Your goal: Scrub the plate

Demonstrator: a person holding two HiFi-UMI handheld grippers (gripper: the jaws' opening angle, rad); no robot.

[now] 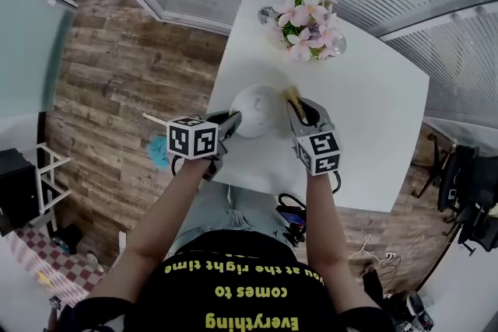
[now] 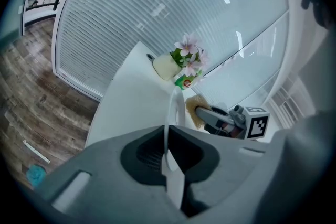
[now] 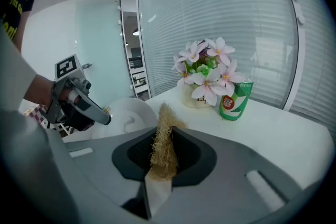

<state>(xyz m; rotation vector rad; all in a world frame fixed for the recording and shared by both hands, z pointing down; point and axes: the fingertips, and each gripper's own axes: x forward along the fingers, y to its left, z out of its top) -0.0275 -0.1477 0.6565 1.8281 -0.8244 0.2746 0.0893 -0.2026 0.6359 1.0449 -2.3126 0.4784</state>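
A white plate (image 1: pixel 258 111) is near the front of the white table (image 1: pixel 366 120). My left gripper (image 1: pixel 233 121) is shut on the plate's left rim. In the left gripper view the plate (image 2: pixel 177 107) runs edge-on up from the closed left gripper (image 2: pixel 168 157). My right gripper (image 1: pixel 300 108) is just right of the plate, shut on a straw-coloured fibre scrubber (image 1: pixel 293 96). In the right gripper view the scrubber (image 3: pixel 163 136) sticks up out of the right gripper (image 3: pixel 157 165), and the plate (image 3: pixel 128 115) lies to its left, apart from the scrubber.
A vase of pink flowers (image 1: pixel 310 21) and a green can (image 3: pixel 232 99) stand at the table's far side. The near table edge runs just under my grippers. Wooden floor (image 1: pixel 117 74) with a blue object (image 1: pixel 158 150) lies to the left.
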